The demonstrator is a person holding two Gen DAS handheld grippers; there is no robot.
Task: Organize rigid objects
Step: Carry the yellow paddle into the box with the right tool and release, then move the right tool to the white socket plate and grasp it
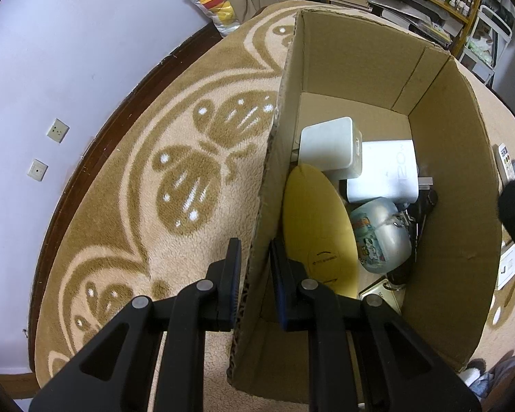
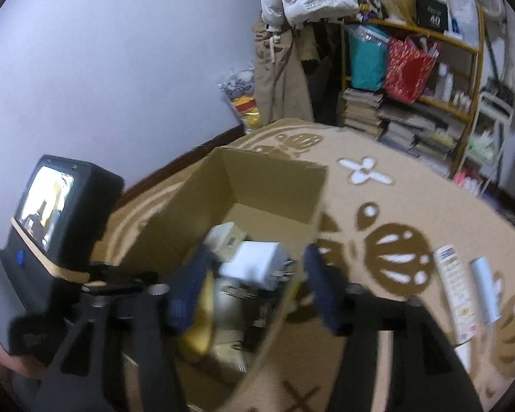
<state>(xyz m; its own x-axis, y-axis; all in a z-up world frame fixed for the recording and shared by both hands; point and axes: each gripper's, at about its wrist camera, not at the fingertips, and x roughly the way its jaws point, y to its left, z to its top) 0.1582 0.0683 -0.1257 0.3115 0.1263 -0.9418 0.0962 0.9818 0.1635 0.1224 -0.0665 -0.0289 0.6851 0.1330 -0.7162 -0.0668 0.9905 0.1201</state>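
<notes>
An open cardboard box (image 1: 456,206) stands on the patterned carpet. My left gripper (image 1: 255,250) is shut on its left wall near the top edge. Inside lie a yellow disc (image 1: 317,226), a white case (image 1: 329,147), a white plug adapter (image 1: 384,171), a silver rounded object with a cartoon print (image 1: 381,233) and a gold tin (image 1: 377,292). In the right wrist view my right gripper (image 2: 255,267) hangs open over the box (image 2: 267,178), with nothing pressed between its blue pads. Below it show the adapter (image 2: 257,261) and the disc (image 2: 202,326).
On the carpet right of the box lie a white remote (image 2: 455,295) and a pale blue tube (image 2: 485,288). Shelves (image 2: 412,103) with books and bags stand at the back, beside hanging coats (image 2: 281,68). A lilac wall (image 1: 51,68) borders the carpet on the left.
</notes>
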